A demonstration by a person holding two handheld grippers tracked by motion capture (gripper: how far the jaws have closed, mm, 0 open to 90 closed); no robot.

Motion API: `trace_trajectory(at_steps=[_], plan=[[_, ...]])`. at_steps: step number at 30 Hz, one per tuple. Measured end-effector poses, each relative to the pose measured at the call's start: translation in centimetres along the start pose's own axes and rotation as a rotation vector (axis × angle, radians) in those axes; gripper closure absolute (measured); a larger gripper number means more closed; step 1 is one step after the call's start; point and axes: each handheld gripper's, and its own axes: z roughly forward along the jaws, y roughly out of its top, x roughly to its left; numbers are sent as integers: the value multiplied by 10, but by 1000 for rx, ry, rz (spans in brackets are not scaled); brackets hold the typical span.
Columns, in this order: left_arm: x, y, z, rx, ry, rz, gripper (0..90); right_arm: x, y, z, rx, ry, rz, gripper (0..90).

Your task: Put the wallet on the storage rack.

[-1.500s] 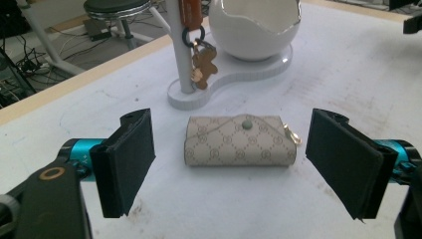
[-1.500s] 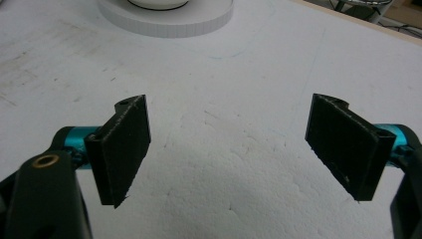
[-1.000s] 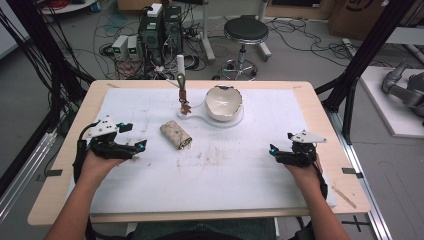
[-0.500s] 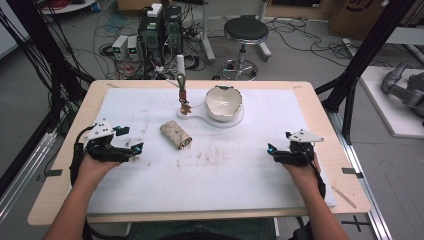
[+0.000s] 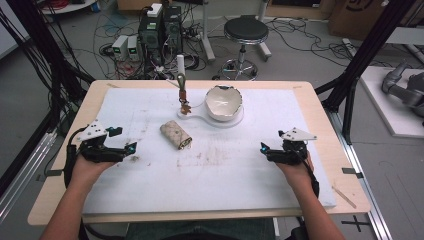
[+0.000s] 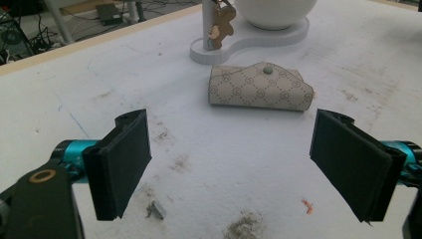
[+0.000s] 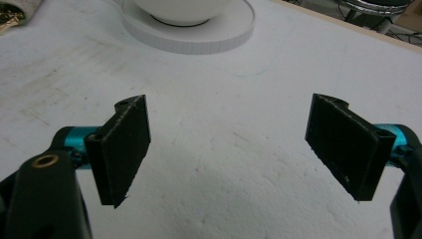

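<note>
A beige patterned key pouch (image 5: 175,135) lies on the white mat, its snap flap facing the left gripper view (image 6: 259,89). Behind it a white base (image 5: 199,115) carries a white bowl (image 5: 224,101) and a post with a small brown bear charm (image 5: 185,106) hanging on it. My left gripper (image 5: 127,148) rests at the mat's left, open and empty, pointing at the pouch a short way ahead (image 6: 249,169). My right gripper (image 5: 264,148) sits at the right, open and empty (image 7: 229,149), with the base (image 7: 189,35) ahead of it.
The mat (image 5: 220,170) is smudged with dirt and crumbs near the left gripper (image 6: 244,226). The wooden table edge (image 5: 320,115) borders the mat. A stool (image 5: 245,31) and electronics (image 5: 160,30) stand on the floor beyond the table's far side.
Both grippers have shifted very slightly to the left. The pouch, the bowl and the charm have stayed put.
</note>
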Motion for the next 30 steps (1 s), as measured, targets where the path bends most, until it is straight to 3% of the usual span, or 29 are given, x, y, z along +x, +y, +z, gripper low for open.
trace_trajectory(at_steps=[8,12,19,30], plan=[[6,-6,-4,14,4,-11,163,17,14,9,-14,31,2,181],[3,-10,-7,16,5,-17,163,25,21,16,-12,52,-3,181],[0,-15,-13,30,14,-6,163,41,42,30,-33,119,11,181],[1,-19,-22,35,33,4,163,72,66,53,-42,172,-24,181]])
